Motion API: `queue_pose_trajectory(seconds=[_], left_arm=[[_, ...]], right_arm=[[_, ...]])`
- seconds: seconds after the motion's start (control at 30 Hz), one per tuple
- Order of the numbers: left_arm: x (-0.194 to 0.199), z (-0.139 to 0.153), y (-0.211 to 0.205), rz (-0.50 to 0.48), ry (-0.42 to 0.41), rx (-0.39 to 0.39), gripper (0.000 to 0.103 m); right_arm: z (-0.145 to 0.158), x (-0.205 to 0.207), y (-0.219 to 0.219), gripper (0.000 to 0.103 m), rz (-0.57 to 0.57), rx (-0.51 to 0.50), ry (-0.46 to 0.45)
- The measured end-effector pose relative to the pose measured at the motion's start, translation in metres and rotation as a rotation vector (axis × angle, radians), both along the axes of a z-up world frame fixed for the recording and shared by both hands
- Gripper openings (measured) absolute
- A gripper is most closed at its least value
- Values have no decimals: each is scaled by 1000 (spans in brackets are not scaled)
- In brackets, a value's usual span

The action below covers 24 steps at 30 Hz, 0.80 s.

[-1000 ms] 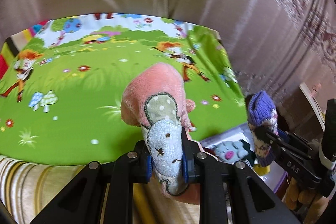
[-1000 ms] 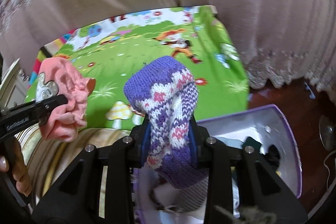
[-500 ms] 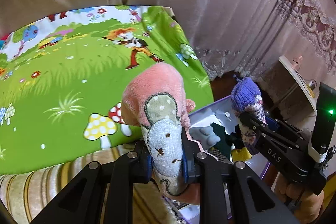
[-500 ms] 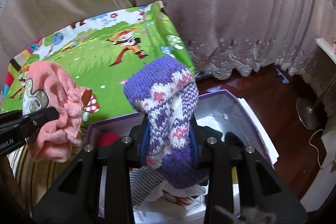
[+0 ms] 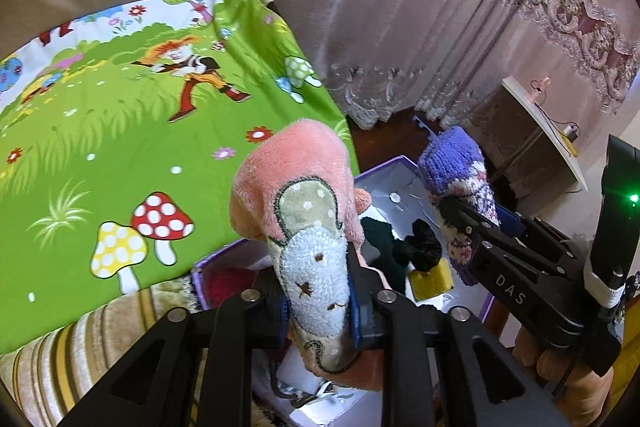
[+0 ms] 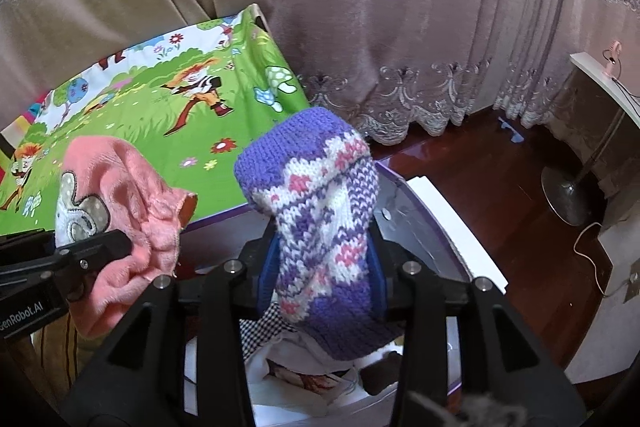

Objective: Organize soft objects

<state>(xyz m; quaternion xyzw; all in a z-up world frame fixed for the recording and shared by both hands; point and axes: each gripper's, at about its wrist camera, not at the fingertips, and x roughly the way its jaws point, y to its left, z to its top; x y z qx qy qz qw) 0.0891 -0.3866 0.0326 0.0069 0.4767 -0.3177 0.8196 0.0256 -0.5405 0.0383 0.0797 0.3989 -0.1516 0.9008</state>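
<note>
Left tongs (image 5: pixel 316 291) clamp a pink sock (image 5: pixel 296 183) (mouse patch facing the camera) while right tongs (image 6: pixel 320 259) grip a purple knit sock (image 6: pixel 316 195), both held above an open purple box (image 5: pixel 384 167) of clothes beside a cartoon-print mat (image 5: pixel 120 107).

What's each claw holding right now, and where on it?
Left claw pinches the pink plush sock across its blue-and-beige appliqué, near the lower end. Right claw grips the purple knitted sock around its patterned middle.
</note>
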Motion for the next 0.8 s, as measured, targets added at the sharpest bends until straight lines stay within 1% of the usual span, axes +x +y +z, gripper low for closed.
queue_pose_trajectory(seconds=[0.03,0.07,0.1,0.13,0.17,0.23,0.3,0.43,0.5,0.67,0.8], left_arm=[[0,-1,-2,-5,2,-1,36],[1,-1,-3,-7,4,-3,40],[1,-1,-3,-6,4,-8,49],[1,0,-3,-4,2,-12,56],[0,1,-2,-1,-2,-16,58],[-1,3,1,10,-7,-14,59],[-2,5,7,17,-3,-14,59],[-10,6,24,22,10,-23,60],[-18,5,34,23,20,-32,62],[-42,-3,59,10,77,-55,64],[-60,-13,85,22,154,-82,65]], right_arm=[[0,0,-2,50,-9,1,3],[-1,-1,-3,52,-14,3,5],[-1,-1,-3,56,-18,4,5],[0,-2,-5,60,-26,3,3],[1,-2,-5,61,-31,1,2],[4,-5,-6,67,-42,-5,-2],[9,-7,-6,71,-52,-5,-4],[19,-17,-4,75,-65,-6,-14],[23,-25,1,77,-68,-11,-17],[23,-40,16,78,-74,-10,12],[19,-57,33,78,-89,-33,52]])
